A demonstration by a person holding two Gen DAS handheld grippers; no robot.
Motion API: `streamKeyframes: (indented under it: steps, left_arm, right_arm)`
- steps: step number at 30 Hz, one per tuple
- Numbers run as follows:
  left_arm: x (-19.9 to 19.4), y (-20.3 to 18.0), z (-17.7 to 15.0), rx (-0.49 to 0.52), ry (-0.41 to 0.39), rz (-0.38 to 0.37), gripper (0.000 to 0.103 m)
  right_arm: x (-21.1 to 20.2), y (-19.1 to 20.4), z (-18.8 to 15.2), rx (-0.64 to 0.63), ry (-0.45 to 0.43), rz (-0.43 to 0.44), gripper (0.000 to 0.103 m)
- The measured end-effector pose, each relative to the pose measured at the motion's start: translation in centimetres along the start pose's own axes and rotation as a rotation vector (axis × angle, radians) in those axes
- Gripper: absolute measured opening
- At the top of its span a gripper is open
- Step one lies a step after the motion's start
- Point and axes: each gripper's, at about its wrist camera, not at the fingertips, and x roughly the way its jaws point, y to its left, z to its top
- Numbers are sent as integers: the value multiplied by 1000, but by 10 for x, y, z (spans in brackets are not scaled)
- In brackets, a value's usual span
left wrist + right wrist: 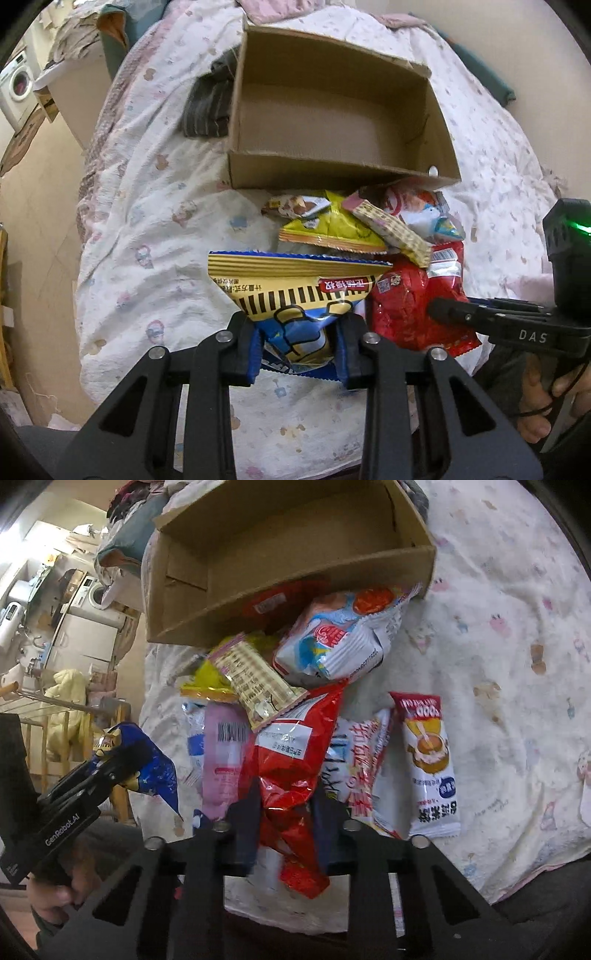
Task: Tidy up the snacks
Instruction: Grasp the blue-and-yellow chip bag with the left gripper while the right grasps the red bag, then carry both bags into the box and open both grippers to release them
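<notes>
Two handheld grippers work a snack pile just in front of an empty cardboard box (332, 110) on a bed: the left gripper (301, 339) pinches a blue-and-yellow snack bag (295, 288) left of the pile, while the right gripper (286, 812) clamps a red snack bag (291, 760) near the box's front wall.

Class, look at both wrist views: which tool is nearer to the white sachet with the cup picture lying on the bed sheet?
Right. The right tool is shut on the red bag, next to the white sachet. The left tool, holding the blue bag, sits beyond the pile.
</notes>
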Motion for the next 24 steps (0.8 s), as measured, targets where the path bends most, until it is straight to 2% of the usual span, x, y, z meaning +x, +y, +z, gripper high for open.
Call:
streamKeyframes:
  steps: [8, 13, 18, 24]
  left_arm:
    - [-7, 13, 5, -58, -21, -22, 27]
    - [-9, 12, 5, -66, -28, -28, 27]
    - [-15, 6, 11, -70, -28, -24, 27]
    - [-34, -7, 38, -52, -63, -4, 27]
  right_arm:
    - [-28, 6, 5, -14, -39, 35, 19]
    - [-60, 5, -4, -19, -95, 109, 19]
    - [-86, 8, -2, -62, -179, 71, 19]
    - [-106, 19, 24, -132, -257, 8, 19]
